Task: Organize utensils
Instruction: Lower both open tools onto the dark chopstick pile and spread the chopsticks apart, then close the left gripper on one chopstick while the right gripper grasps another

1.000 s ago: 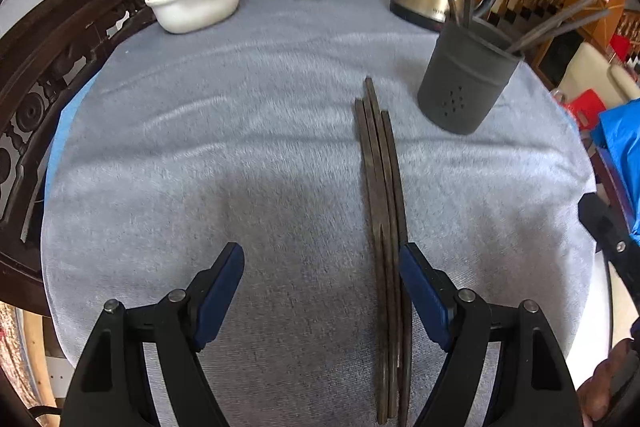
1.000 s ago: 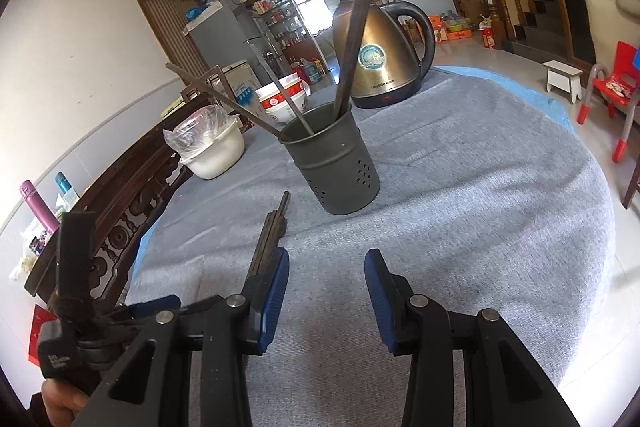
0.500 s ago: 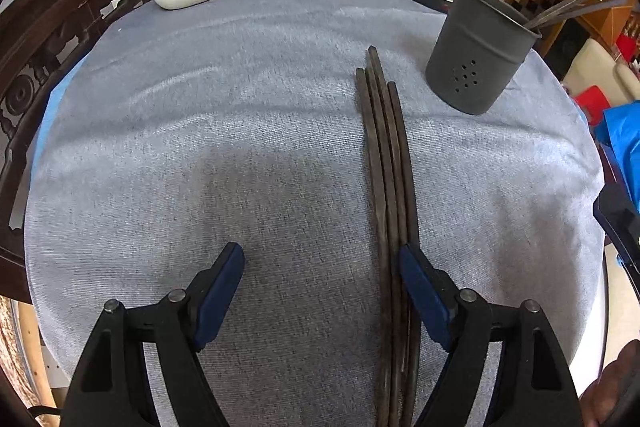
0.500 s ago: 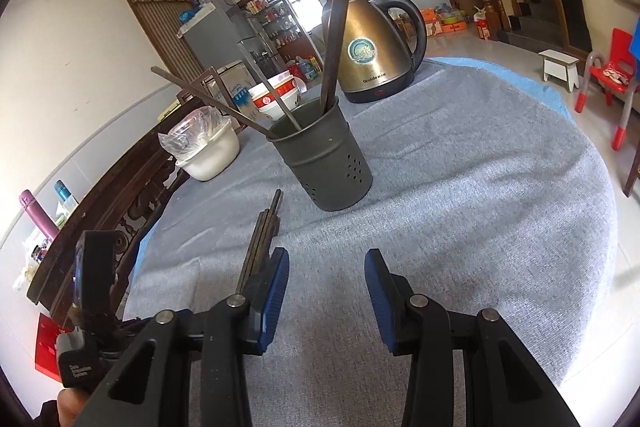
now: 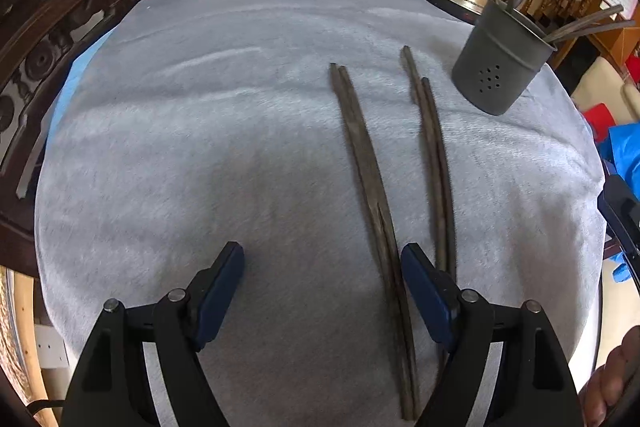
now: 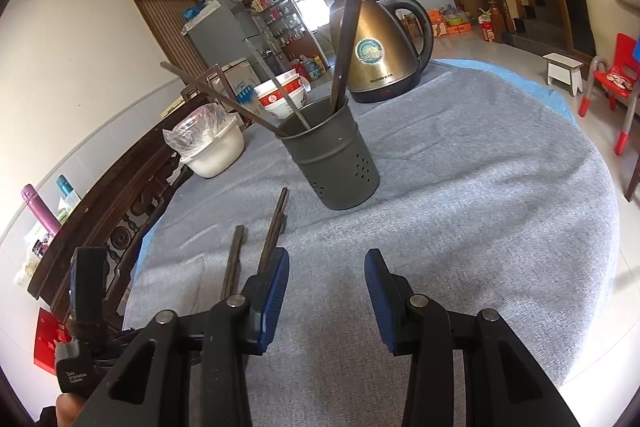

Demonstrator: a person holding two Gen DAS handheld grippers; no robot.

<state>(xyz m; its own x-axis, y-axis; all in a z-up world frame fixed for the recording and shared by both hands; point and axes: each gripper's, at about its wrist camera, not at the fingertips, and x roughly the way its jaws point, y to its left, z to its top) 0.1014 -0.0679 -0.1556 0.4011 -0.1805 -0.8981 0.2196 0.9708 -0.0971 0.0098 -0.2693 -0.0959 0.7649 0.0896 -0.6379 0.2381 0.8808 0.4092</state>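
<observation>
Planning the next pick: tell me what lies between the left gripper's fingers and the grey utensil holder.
In the left wrist view, two pairs of dark chopsticks lie on the grey cloth between left gripper and utensil holder.

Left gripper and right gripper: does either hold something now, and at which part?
Nothing is held. The left gripper and right gripper are open; the chopsticks lie on the table.

Under your grippers the tablecloth (image 5: 200, 131) is a soft grey cloth with a short, brushed nap that shows streaks. The loose chopsticks (image 5: 362, 163) look like dark, worn wood, matt and a little mottled, though they could be lacquered. Your utensil holder (image 6: 332, 163) reads as matt grey metal, smooth, with punched holes. The kettle (image 6: 380, 55) is glossy bronze-toned metal with a shiny black plastic handle. Your left gripper (image 5: 322, 287) has matt black plastic arms and blue rubbery pads (image 5: 218, 291).
</observation>
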